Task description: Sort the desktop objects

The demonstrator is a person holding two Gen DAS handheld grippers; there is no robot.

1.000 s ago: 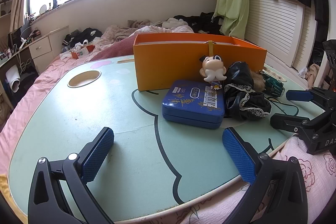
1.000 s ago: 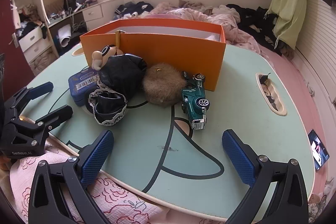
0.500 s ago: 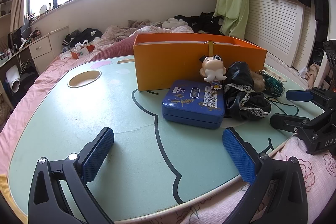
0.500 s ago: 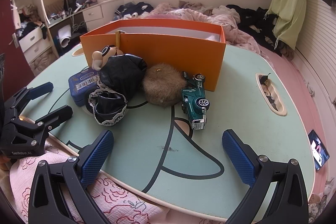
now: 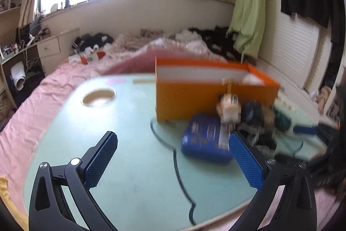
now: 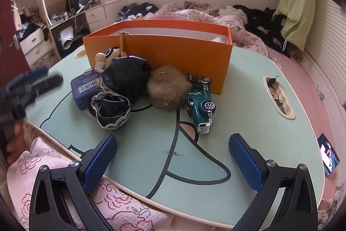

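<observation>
I saw a pale green lap table (image 6: 248, 122) with dark curved line art resting on pink bedding (image 6: 287, 57). On it stood an orange box (image 6: 173, 57); just in front of that lay a blue tin (image 6: 84, 88), a black lace-trimmed cloth (image 6: 121, 88), a brown fur ball (image 6: 168, 88) and a green toy car (image 6: 201, 105). A small doll (image 6: 103, 60) leaned against the box.

Open orange cardboard box (image 6: 173, 53), white inside. Flat blue metal tin (image 6: 85, 88) with white barcode label. Dark-green toy car (image 6: 200, 104). Pale-green tabletop (image 6: 248, 122), black curved line. Pink rose-print fabric (image 6: 64, 170).
</observation>
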